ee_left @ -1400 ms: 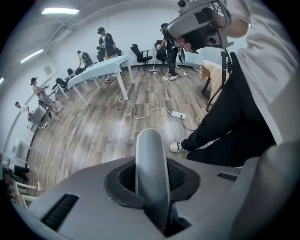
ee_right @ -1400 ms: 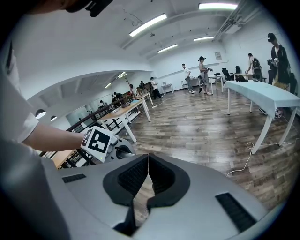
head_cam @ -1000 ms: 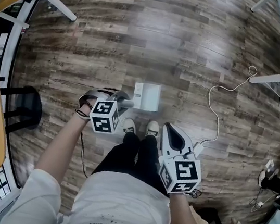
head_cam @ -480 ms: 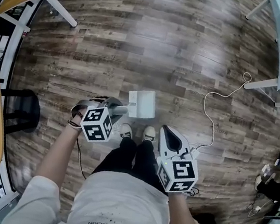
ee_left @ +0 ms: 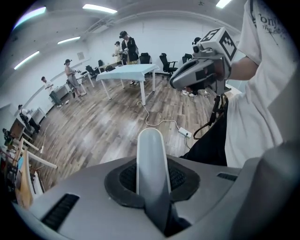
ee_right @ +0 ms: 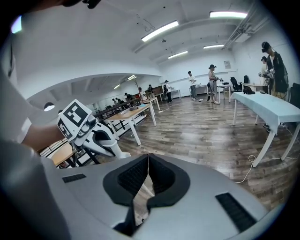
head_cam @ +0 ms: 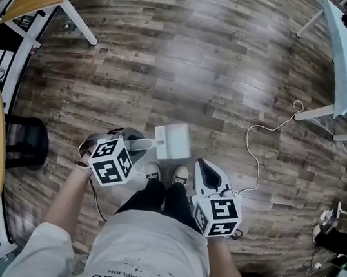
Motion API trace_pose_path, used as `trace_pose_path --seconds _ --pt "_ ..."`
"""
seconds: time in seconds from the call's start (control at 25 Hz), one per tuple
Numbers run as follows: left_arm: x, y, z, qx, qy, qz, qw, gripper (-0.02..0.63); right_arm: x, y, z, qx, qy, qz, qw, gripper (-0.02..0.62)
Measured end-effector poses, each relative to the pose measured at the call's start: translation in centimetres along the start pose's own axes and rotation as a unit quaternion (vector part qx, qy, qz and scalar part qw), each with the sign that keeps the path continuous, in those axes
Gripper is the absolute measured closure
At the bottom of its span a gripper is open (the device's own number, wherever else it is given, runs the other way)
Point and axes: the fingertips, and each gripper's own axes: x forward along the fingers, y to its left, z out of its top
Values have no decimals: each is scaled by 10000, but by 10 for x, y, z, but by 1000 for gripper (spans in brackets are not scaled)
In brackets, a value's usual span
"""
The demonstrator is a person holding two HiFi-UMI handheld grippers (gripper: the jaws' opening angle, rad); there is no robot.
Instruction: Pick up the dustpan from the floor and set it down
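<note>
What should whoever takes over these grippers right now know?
Left gripper: shut on the dustpan's handle, pointing steeply down.
Right gripper: shut, empty, held beside the person's legs.
Dustpan: hangs from the left gripper just ahead of the shoes, apparently clear of the floor.
Done: pickup.
Left: set it down.

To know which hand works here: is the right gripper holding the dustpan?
No, the right gripper is shut with nothing between its jaws, while the left gripper clamps the dustpan by its handle.
</note>
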Motion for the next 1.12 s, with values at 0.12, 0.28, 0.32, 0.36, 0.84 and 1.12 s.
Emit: trace_pose_path --seconds 0.12,0.28,0.32,0.36,0.84,1.12 --pt "-13 -5 4 -126 -8 46 9999 518 -6 6 4 -67 -39 44 10000 571" --pt "-32 -13 10 -249 -43 117 9996 518 -14 16 8 -171 -84 102 9998 571" --pt "-37 -16 10 -280 -46 138 9995 518 -17 18 8 -192 -92 114 9997 571" --pt "-41 -20 10 -312 -45 163 9994 518 -19 21 8 -210 -97 123 9997 571" --pt "-67 -37 11 -492 -58 333 9982 518 -31 37 5 -383 -89 317 9987 571" --pt "-73 -40 15 -509 -51 335 9981 518 -32 40 10 -452 -98 403 9981 571"
